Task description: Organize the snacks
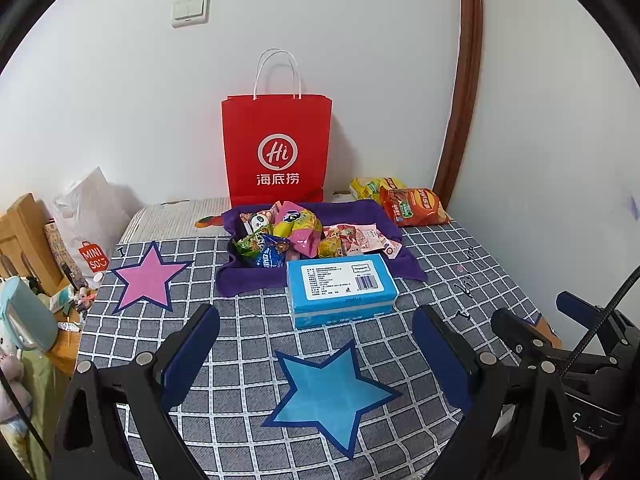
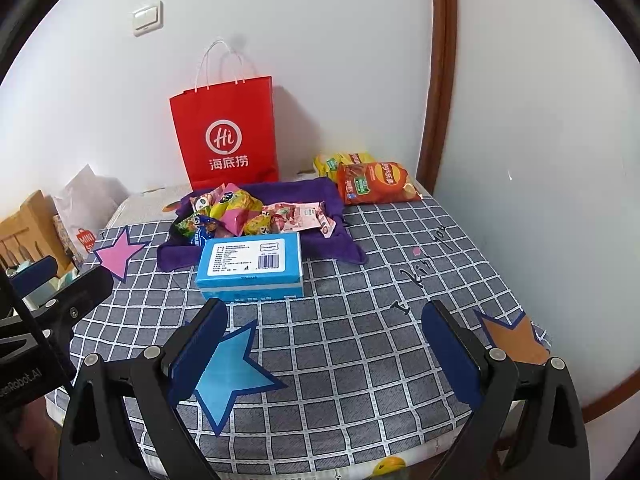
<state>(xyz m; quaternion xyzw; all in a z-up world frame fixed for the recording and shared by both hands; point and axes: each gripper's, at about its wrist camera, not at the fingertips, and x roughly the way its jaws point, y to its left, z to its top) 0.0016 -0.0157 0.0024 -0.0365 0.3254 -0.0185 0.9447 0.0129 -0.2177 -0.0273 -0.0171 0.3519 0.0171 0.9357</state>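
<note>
Two claws hover low over a bench covered by a grey checked cloth [image 1: 440, 264]. The left claw [image 1: 316, 344] is released, its two blue-padded fingers spread wide apart with nothing between them. The right claw [image 2: 326, 340] is likewise released and grasps nothing; from the left wrist view it shows as black parts at the right edge.

Toward the far side of the bench, a pile of small snack packets [image 1: 298, 232] in pink, yellow, green and blue wrappers lies on a crumpled purple cloth [image 1: 240, 280]. A blue box [image 1: 340, 288] with a white label on top sits just in front of the pile, touching the near edge of the purple cloth. At the far right corner, an orange chip bag [image 1: 414, 206] lies flat, with a yellow bag [image 1: 370, 186] just behind it, touching it.

A red paper bag [image 1: 278, 148] with white handles stands upright against the white wall, right behind the purple cloth.

Paper stars lie flat on the checked cloth: a pink star [image 1: 146, 276] at the left, a blue star [image 1: 328, 394] near the claws, and an orange star [image 2: 514, 336] near the right edge. A white shopping bag [image 1: 90, 224] stands beyond the left side of the bench.
</note>
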